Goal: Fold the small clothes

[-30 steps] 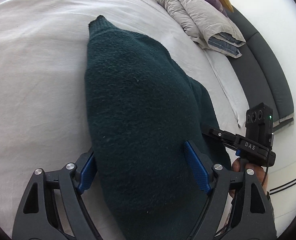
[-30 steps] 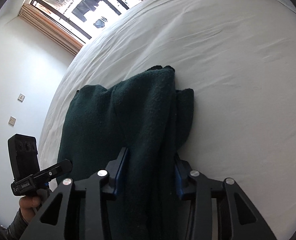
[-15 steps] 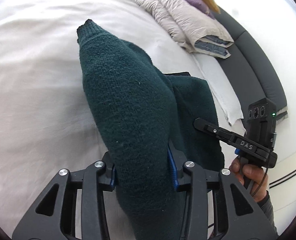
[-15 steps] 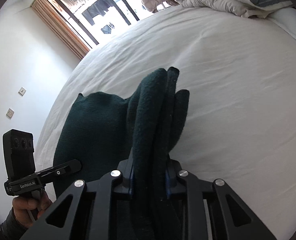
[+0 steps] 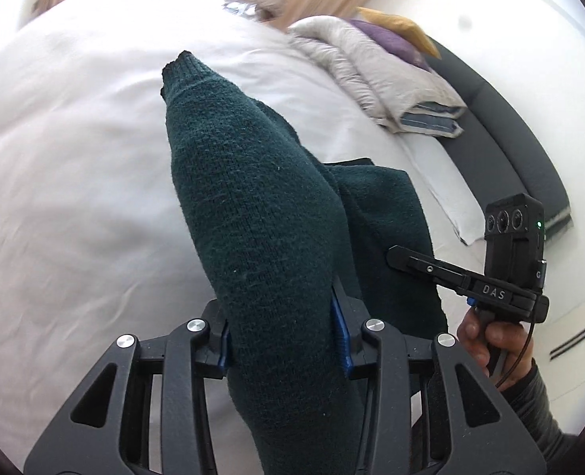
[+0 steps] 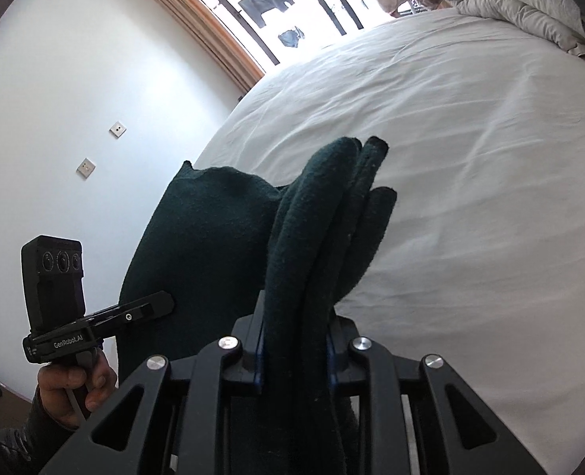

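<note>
A dark green knitted sweater (image 5: 253, 206) is held above the white bed (image 5: 75, 178). My left gripper (image 5: 282, 336) is shut on a thick fold of it, with a cuffed end sticking out ahead. My right gripper (image 6: 294, 350) is shut on another bunched fold of the same sweater (image 6: 312, 213), whose layers stand up between the jaws. The rest of the sweater hangs between the two grippers. The right gripper also shows at the right of the left wrist view (image 5: 470, 277), and the left gripper at the lower left of the right wrist view (image 6: 106, 320).
A folded grey duvet (image 5: 371, 75) with purple and yellow pillows lies at the bed's far end, next to a dark headboard (image 5: 510, 138). It also shows in the right wrist view (image 6: 510, 4). A window with curtains (image 6: 261, 12) and a white wall stand beyond the bed.
The left gripper has closed on the sweater. Both grippers have lifted it off the bed and tilted upward, so more of the room shows.
</note>
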Available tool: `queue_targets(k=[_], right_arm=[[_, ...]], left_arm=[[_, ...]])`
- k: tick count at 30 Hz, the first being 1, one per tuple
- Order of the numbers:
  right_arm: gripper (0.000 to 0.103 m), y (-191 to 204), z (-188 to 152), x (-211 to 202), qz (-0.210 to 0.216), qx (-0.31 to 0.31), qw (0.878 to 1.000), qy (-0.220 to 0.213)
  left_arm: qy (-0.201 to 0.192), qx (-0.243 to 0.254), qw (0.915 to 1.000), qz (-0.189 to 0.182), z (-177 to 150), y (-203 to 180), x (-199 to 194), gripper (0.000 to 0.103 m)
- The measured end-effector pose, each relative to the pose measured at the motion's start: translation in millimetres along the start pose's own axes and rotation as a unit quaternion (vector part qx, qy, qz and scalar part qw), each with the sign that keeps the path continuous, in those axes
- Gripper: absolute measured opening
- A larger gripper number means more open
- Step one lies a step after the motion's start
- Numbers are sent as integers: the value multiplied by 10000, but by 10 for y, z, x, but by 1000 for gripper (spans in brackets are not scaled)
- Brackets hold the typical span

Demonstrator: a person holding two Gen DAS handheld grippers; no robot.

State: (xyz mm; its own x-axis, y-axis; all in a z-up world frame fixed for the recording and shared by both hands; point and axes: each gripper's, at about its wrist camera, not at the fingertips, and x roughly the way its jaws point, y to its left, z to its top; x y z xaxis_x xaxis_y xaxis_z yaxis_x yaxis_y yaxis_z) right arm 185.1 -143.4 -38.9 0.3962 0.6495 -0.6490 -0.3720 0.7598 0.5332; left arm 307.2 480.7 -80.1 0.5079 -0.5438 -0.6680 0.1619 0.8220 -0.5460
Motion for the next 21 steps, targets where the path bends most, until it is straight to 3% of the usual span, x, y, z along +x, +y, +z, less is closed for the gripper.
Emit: queue_targets(k=[6,8,10,15,17,21], right_arm=[[25,34,-343,523,-199,221,9989,368],[28,-99,-437,545,-134,494,9981,330],[42,-242,-508,565,-108,721,9968,340],[47,-377,-600,539,74,879,9960,126],[49,-360,-620,498,-14,881,9961,78],[66,-159,-659,281,-525,651,9964,-103]], left_arm=[[192,-503,9985,122,-359,738,84,40],[104,-544,9985,11,-412,814,73,46],[42,-451,9989,70,-454,847,90,53],[-91,-422,9990,92,-524,867,136,62],[-147,-350,9989,272,-567,833,102,65],[-643,210,9921,1057,-625,535,-137,69]])
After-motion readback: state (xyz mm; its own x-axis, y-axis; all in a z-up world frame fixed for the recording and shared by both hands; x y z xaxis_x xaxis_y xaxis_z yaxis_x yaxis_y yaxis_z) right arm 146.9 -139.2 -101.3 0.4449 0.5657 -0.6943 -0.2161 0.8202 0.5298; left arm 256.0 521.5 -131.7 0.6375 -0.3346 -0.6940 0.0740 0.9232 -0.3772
